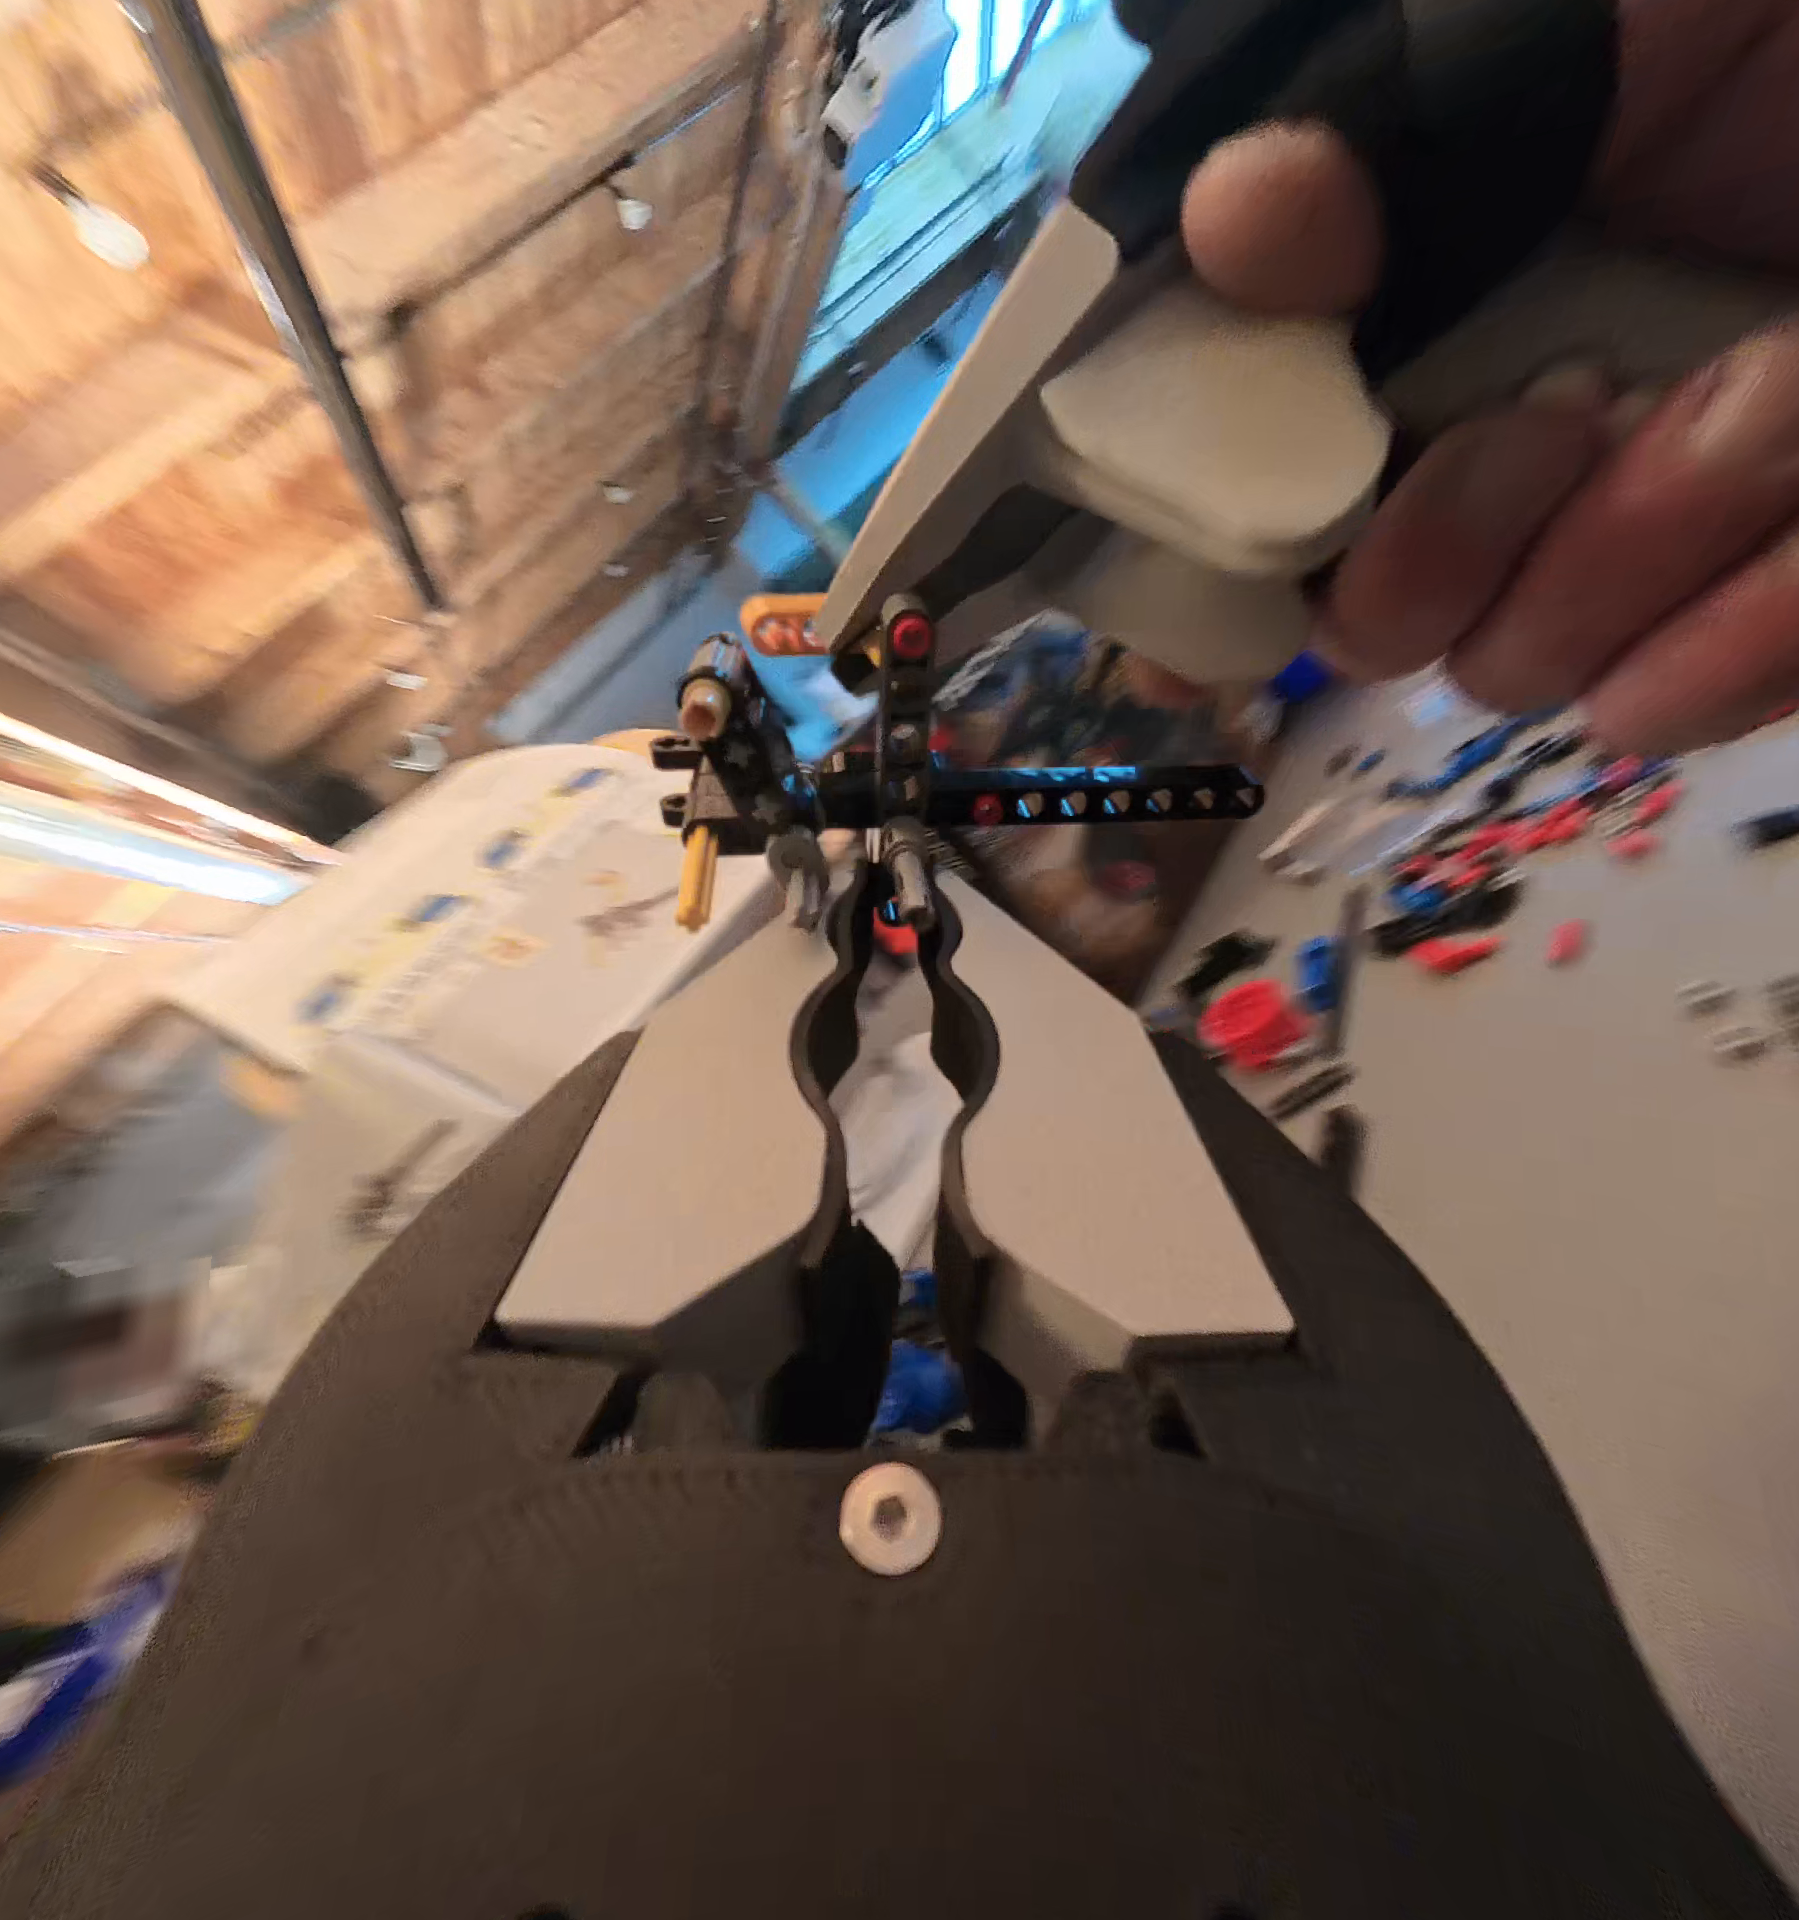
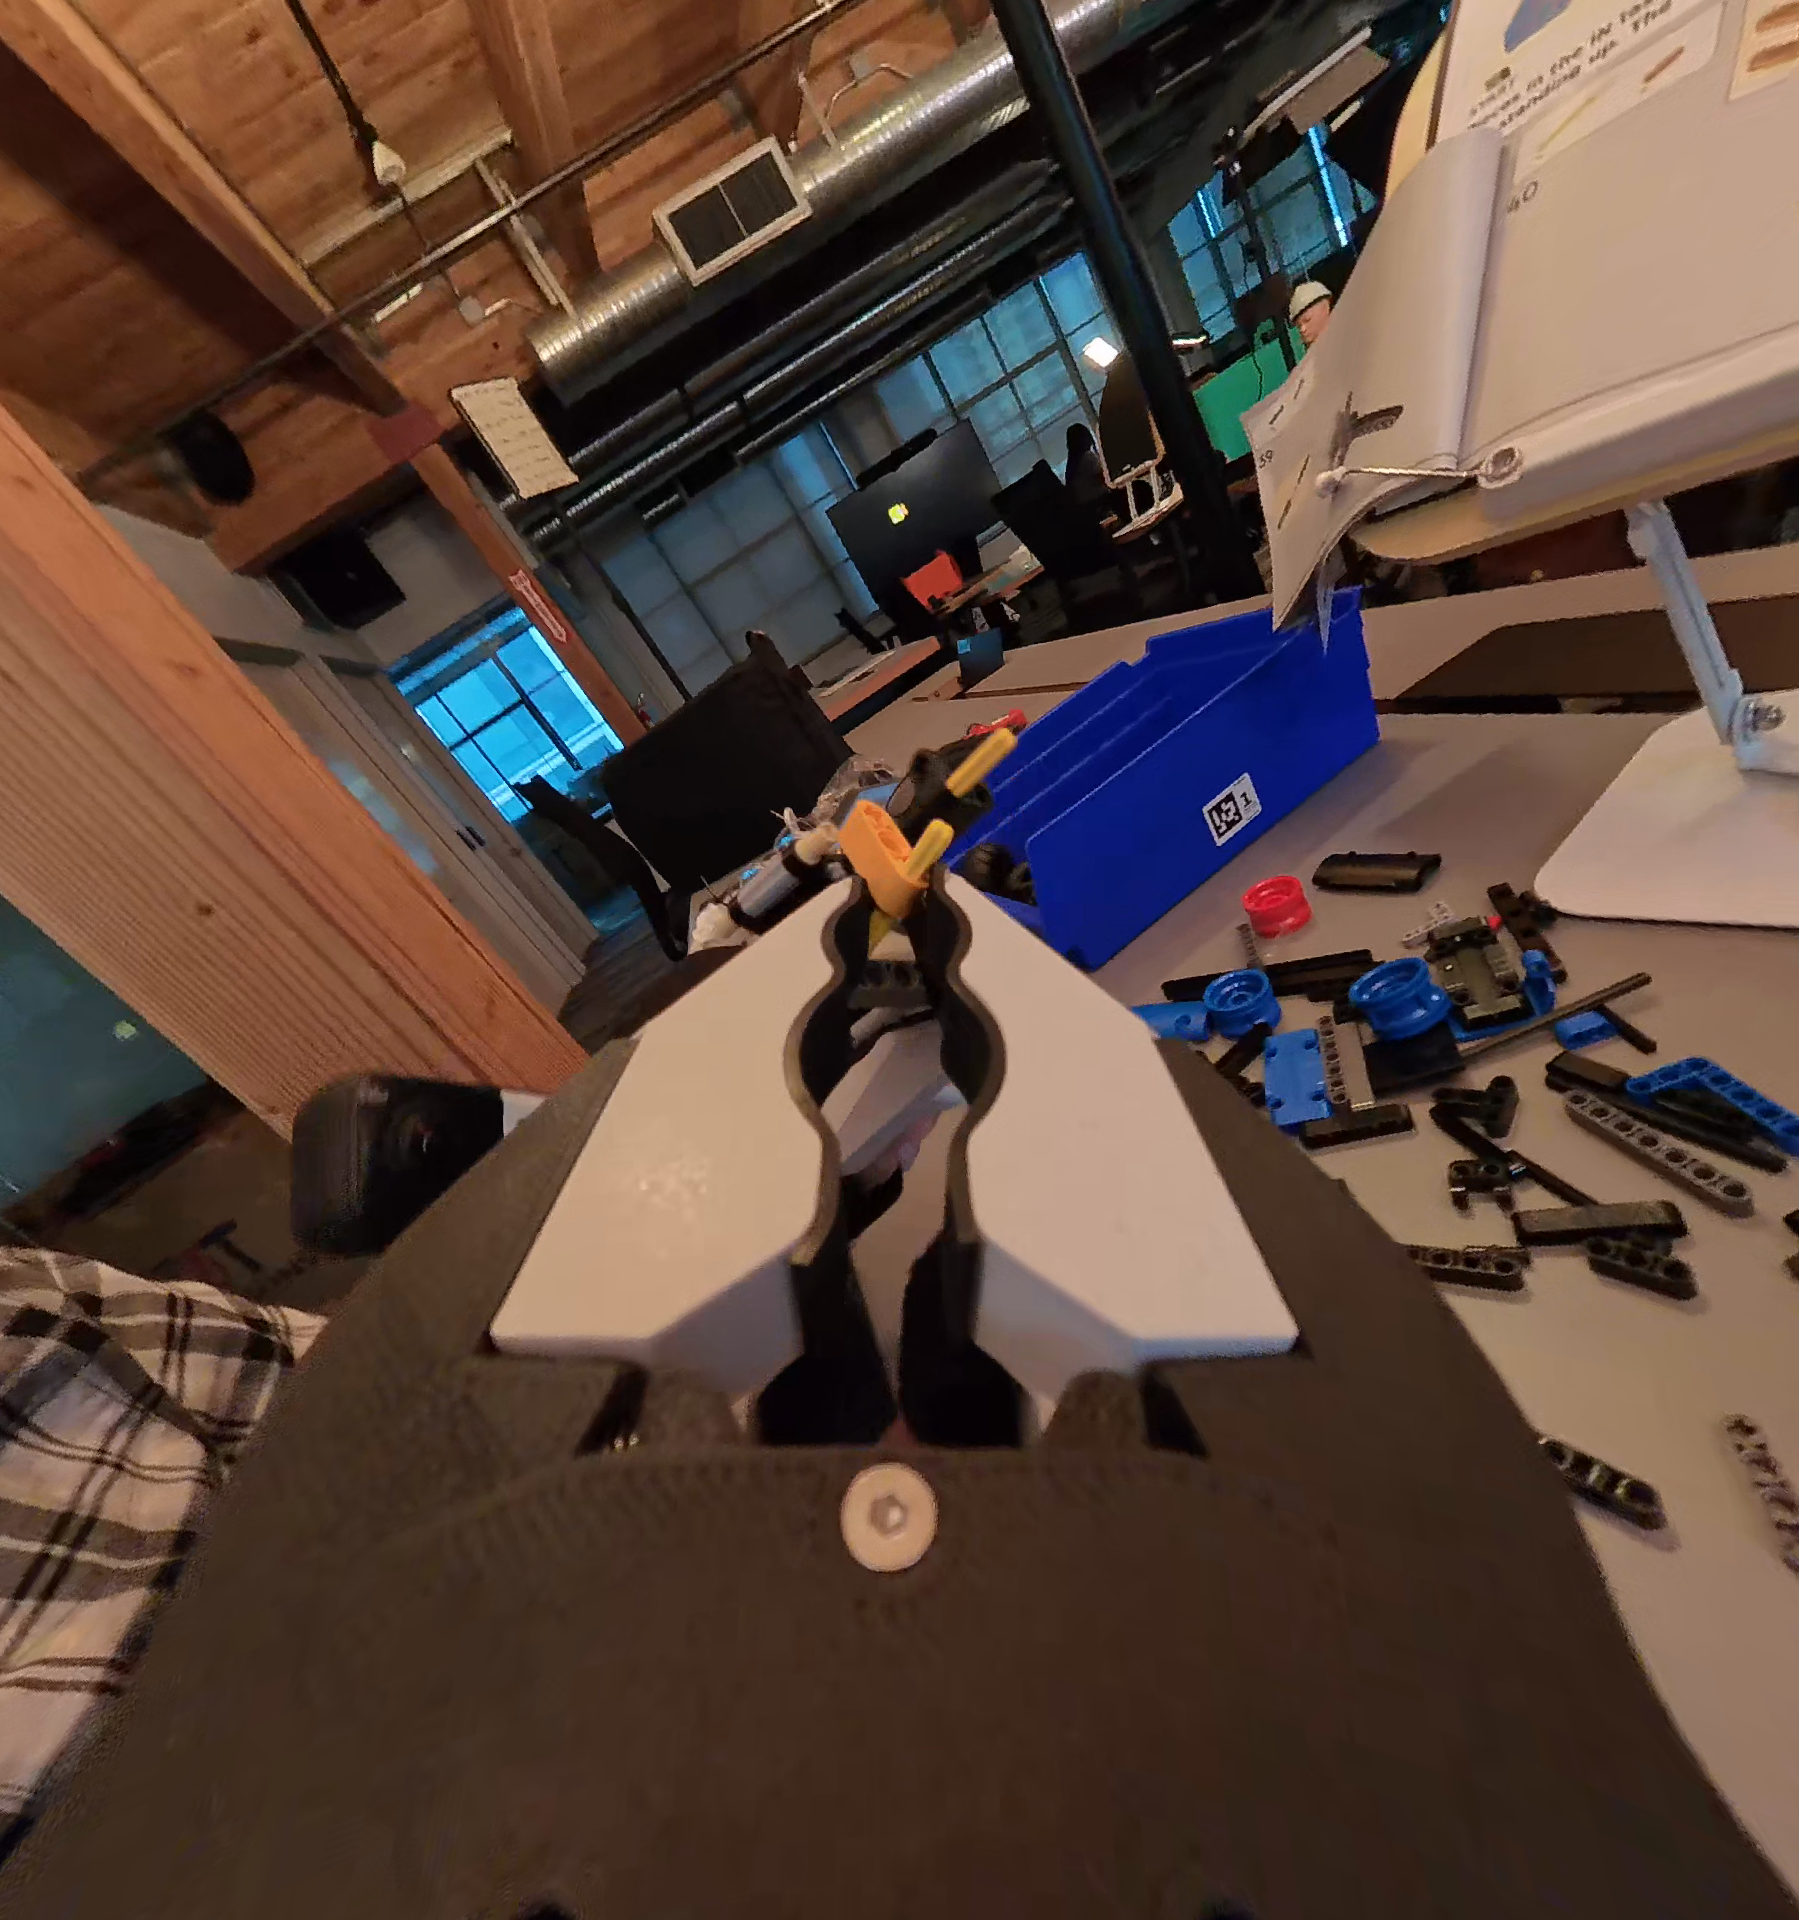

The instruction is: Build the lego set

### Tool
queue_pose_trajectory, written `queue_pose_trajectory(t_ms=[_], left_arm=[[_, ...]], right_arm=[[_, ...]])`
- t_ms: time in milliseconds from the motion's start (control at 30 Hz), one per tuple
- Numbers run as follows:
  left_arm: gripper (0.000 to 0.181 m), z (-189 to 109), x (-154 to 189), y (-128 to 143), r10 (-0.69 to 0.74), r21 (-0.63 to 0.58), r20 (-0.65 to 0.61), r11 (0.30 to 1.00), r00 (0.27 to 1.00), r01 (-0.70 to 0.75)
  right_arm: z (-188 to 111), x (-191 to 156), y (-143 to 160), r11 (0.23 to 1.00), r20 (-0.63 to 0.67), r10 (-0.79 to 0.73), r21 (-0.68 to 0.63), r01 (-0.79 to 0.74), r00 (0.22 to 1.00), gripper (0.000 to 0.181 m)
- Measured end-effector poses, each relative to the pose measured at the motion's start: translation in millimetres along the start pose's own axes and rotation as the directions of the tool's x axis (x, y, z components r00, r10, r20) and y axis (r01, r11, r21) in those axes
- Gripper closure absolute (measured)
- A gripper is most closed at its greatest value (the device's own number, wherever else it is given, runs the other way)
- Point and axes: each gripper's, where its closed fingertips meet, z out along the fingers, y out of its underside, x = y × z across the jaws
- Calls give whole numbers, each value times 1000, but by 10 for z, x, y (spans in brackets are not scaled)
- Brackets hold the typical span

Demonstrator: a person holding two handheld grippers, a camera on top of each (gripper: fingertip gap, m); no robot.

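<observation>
I have the half-built model [image 1: 874, 790] pinched in my left tongs [image 1: 890, 904] at the centre of the left wrist view: the tips are pressed together on a grey peg at its underside, and the model is held up off the table [image 1: 1560, 1195]. A long black beam with holes [image 1: 1082, 802] sticks out to the right, and a yellow rod [image 1: 697, 871] hangs at the left end. My right tongs [image 2: 900, 899] come in from the upper right of that view, with the person's hand [image 1: 1601, 436] on the grip. In the right wrist view they are closed on an orange connector [image 2: 874, 847] with a yellow pin [image 2: 926, 842] in it, at centre frame and touching or just beside the model.

I judge this to be a joining step: the orange piece is being mated to the upper end of the model. The next move calls for lining pin and hole up squarely and pushing along the pin's axis while the left side holds firm.

Loose parts [image 2: 1497, 1060] lie at the right of the frame, near a blue bin [image 2: 1186, 790] and the instruction booklet [image 2: 1601, 312] on its stand.
</observation>
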Motion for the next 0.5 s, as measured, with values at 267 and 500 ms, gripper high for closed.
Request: queue_pose_trajectory(t_ms=[267, 500], left_arm=[[175, -45, -162, -59, 247, -71, 150, 968, 957, -239], [175, -70, -216, -114, 178, -30, 170, 984, 969, -175]], right_arm=[[-21, -64, 18, 981, 55, 175, 80, -179, 983, 174], [16, -175, -4, 982, 81, 113, 143, -123, 990, 173]])
